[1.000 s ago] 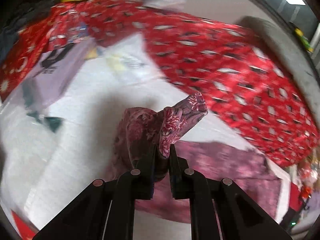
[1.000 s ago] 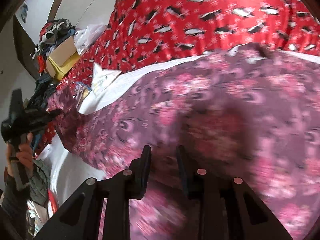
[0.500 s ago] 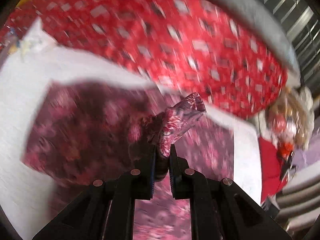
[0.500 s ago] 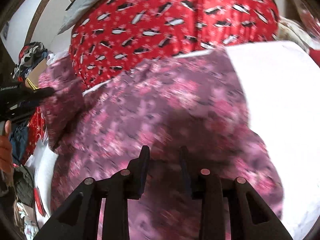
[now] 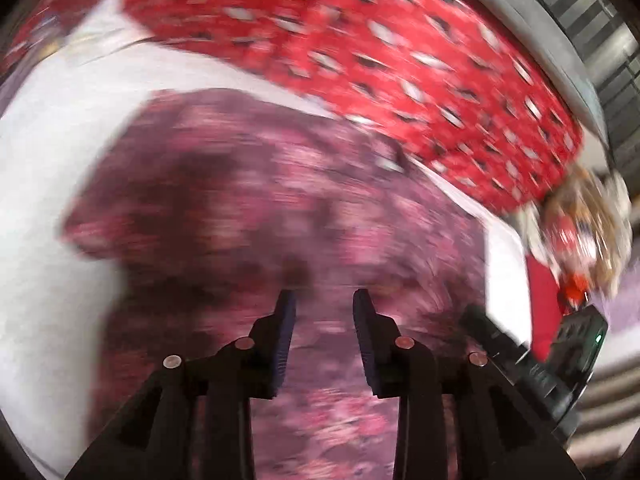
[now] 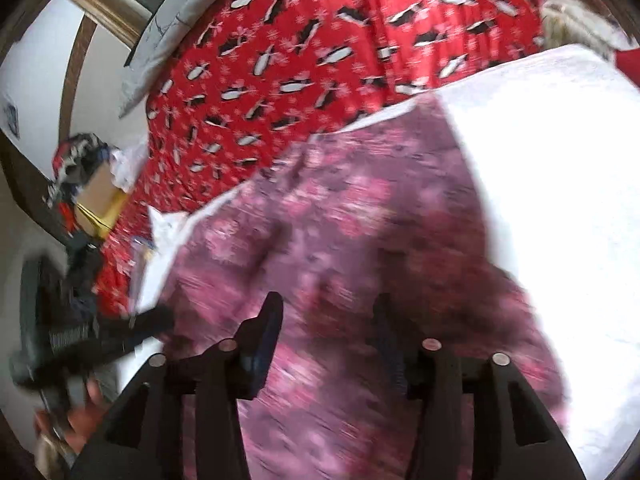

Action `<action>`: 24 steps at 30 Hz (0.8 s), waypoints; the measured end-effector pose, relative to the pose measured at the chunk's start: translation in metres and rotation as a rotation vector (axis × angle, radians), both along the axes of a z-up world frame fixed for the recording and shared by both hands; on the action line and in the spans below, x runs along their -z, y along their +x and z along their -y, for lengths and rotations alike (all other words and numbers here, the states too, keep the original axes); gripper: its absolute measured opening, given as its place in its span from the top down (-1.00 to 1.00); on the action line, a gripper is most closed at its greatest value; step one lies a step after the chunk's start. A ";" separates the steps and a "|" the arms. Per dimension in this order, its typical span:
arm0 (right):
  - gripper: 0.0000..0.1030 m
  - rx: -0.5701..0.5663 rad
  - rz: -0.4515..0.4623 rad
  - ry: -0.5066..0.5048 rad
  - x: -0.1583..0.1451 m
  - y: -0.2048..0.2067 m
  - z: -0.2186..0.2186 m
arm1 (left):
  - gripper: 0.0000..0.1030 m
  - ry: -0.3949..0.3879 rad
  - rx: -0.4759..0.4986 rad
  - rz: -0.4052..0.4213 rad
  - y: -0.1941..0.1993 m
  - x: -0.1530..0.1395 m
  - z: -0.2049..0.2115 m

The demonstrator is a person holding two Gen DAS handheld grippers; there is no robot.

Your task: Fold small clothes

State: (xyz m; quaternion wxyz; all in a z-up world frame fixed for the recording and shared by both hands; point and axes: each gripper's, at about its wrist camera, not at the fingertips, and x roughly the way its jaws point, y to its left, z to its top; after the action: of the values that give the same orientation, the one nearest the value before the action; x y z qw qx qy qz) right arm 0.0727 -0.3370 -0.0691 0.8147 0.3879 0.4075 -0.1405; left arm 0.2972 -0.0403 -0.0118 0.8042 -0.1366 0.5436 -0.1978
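Observation:
A purple and pink floral garment (image 5: 280, 208) (image 6: 360, 232) lies folded over on a white quilted sheet (image 5: 48, 168) (image 6: 552, 168). Above it, my left gripper (image 5: 322, 300) has its jaws opening, and no cloth shows between the fingers. My right gripper (image 6: 328, 304) hovers over the same garment, its jaws opening too, with nothing pinched between them. In the right wrist view the left gripper (image 6: 132, 328) appears at the lower left in a hand (image 6: 84, 408). The right gripper (image 5: 520, 352) shows at the lower right of the left wrist view. Both pictures are motion-blurred.
A red blanket with penguin print (image 5: 400, 60) (image 6: 320, 60) covers the far side of the bed. A pile of clothes and a cardboard box (image 6: 92, 196) sit at the back left. Stuffed toys (image 5: 580, 232) lie at the bed's right end.
My left gripper carried a bunched corner of the garment across, then let it go and opened. My right gripper's fingers have spread wider over the cloth. The garment now lies folded on itself.

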 end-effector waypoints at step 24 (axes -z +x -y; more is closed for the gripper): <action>0.79 0.103 -0.250 -0.266 -0.009 0.008 0.069 | 0.43 -0.010 -0.134 -0.115 0.002 0.052 -0.069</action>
State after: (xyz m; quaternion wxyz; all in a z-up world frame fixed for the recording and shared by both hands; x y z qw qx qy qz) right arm 0.0811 -0.4061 -0.0598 0.7936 0.2768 0.4629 -0.2816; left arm 0.2996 0.0284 -0.0641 0.7825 -0.1878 0.5774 -0.1382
